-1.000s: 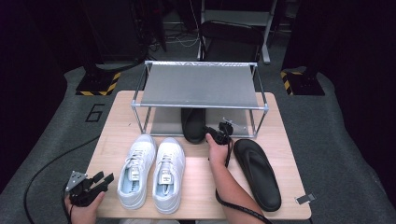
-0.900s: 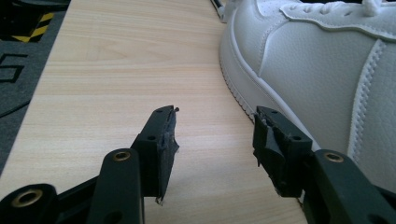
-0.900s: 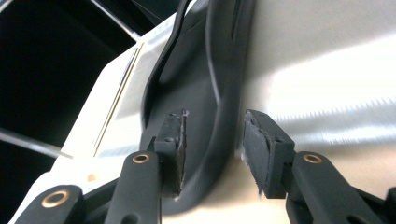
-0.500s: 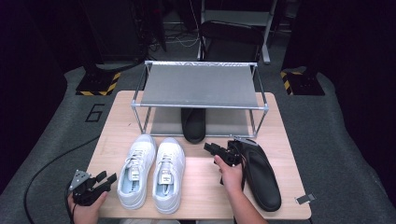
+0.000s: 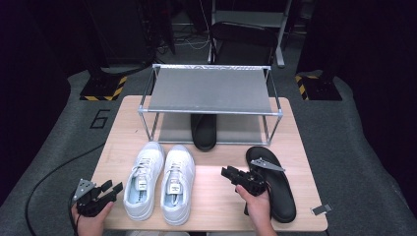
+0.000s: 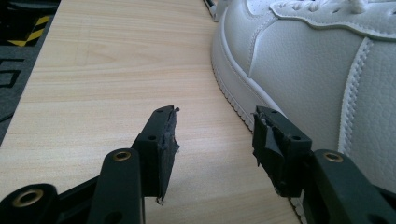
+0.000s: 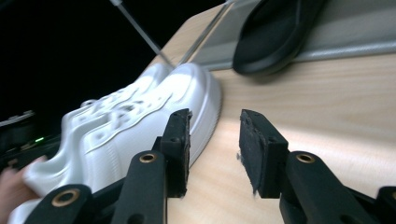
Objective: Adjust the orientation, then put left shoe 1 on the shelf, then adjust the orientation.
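One sandal [image 5: 203,131] on rack's [image 5: 210,91] lower shelf | second sandal [image 5: 273,183], two sneakers [image 5: 160,179] left on table [image 5: 211,206] | left gripper [image 5: 109,189] spread, empty | right gripper [image 5: 231,173] spread, empty

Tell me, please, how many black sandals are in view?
2: one black sandal lies on the lower level of the rack, the other sandal lies on the table by the right gripper.

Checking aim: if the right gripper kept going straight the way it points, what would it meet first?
Probably the nearer white sneaker: the right gripper points at its side, jaws open, only bare table between.
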The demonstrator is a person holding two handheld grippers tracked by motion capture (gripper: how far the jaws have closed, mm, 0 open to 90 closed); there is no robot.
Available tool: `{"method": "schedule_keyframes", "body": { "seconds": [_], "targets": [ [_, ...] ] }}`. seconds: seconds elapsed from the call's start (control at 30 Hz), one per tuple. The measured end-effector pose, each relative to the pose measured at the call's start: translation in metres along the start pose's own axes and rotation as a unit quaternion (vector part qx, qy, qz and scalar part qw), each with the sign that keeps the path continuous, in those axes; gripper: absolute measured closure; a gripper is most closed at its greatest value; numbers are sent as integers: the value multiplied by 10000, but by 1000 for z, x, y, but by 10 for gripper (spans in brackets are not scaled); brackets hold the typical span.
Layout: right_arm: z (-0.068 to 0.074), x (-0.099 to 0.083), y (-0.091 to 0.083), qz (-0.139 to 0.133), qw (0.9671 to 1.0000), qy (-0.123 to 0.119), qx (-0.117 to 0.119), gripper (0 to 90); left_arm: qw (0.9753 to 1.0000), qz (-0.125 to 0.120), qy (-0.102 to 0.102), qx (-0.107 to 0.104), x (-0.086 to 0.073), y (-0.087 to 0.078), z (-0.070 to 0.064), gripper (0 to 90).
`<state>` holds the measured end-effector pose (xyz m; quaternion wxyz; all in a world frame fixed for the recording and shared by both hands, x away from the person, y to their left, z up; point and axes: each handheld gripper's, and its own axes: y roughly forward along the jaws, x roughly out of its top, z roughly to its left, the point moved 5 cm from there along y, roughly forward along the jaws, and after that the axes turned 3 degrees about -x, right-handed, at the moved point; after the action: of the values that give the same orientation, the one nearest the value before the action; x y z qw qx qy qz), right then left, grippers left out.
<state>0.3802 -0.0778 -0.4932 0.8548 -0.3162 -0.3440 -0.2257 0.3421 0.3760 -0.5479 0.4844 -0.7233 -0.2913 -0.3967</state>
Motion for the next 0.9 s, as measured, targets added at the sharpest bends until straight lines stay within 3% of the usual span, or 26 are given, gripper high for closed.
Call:
{"method": "schedule_keyframes", "body": {
  "seconds": [0.17, 0.2, 0.5, 0.53, 0.63, 0.73, 0.9],
  "targets": [
    [-7, -8, -20, 29, 9998, 5, -195, 589, 10000, 42, 20, 0, 0, 1, 0, 490],
    [-14, -11, -31, -35, 9982, -225, -559, 555, 10000, 32, 33, 3, 0, 0, -1, 490],
    [-40, -15, -72, -354, 9913, -319, -1223, 535, 10000, 26, 43, 39, 0, 1, -1, 489],
    [-44, -14, -76, -390, 9903, -336, -1291, 534, 10000, -65, 31, 68, 1, 2, -2, 489],
    [-49, -15, -80, -432, 9882, -385, -1417, 545, 10000, 19, 22, 27, 1, 0, -1, 487],
    [-56, -18, -85, -390, 9824, -500, -1759, 576, 10000, 37, 13, 29, 0, 0, 0, 487],
    [-60, -23, -84, -337, 9808, -499, -1855, 576, 10000, 1, -6, 24, 1, 0, 0, 486]
  ]
}}
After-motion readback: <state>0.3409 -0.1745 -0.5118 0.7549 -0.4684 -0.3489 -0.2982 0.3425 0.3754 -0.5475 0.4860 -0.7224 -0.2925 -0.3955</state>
